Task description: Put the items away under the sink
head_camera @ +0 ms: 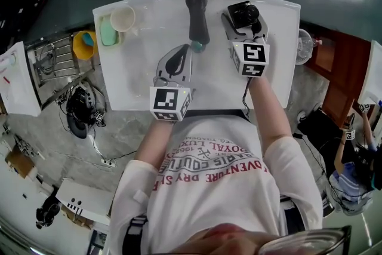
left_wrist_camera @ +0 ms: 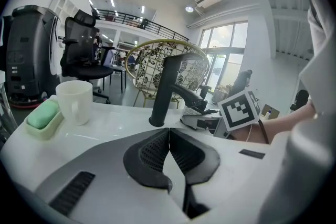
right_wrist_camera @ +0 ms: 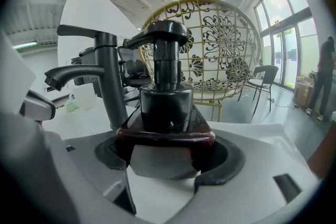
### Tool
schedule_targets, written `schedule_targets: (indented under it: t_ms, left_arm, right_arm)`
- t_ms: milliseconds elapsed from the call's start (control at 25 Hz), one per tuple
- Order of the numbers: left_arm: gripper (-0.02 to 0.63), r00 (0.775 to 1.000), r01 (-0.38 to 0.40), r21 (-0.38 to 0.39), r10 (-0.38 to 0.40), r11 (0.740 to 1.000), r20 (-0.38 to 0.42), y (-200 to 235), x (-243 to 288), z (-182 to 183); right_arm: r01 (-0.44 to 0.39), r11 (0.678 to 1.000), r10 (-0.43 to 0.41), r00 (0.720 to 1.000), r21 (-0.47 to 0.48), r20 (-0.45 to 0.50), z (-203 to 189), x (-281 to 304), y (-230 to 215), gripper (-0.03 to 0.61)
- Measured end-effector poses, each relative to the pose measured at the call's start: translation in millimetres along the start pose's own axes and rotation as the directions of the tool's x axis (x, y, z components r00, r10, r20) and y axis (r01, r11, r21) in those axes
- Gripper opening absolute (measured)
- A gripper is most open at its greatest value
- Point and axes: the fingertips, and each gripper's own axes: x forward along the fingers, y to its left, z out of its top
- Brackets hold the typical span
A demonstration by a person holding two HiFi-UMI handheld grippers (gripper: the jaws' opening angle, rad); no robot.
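One amber, black-topped pump bottle (right_wrist_camera: 165, 107) sits clamped in the right gripper (right_wrist_camera: 168, 159); the left gripper (left_wrist_camera: 169, 150) is closed, empty. White counter (head_camera: 280, 57); bright, high-ceilinged room.

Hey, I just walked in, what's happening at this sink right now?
A person at a white sink counter holds a hand-held gripper in each hand. The right hand-held gripper is closed on a dark pump bottle beside the black faucet. The left hand-held gripper is shut and empty, in front of the faucet. A white cup and a green soap sit at the counter's far left corner.
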Motion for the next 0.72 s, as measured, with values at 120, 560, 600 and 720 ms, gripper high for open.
schedule_targets:
  t_ms: [120,560,600,720]
  left_arm:
    - [0.023,1.0,0.011,0.018,-0.011,1.0,0.013,-5.0,-6.8,5.6]
    - [0.023,0.994,0.062,0.092,-0.07,0.994,0.081,-31.1,-52.8,14.8]
    - [0.023,0.993,0.064,0.094,-0.072,0.994,0.092,-35.0,-58.5,16.9]
    - [0.023,0.989,0.064,0.105,-0.077,0.992,0.123,-48.6,-79.9,23.0]
  right_arm:
    - [0.009,1.0,-0.009,1.0,0.013,0.007,-1.5,-14.8,-1.0,0.368]
    - [0.041,0.998,-0.045,0.992,0.039,0.119,16.8,-109.0,27.8,0.367]
    - [0.041,0.998,-0.046,0.99,0.045,0.13,19.2,-119.7,31.1,0.367]
    - [0.029,0.998,-0.036,0.988,0.047,0.151,24.7,-151.7,44.7,0.367]
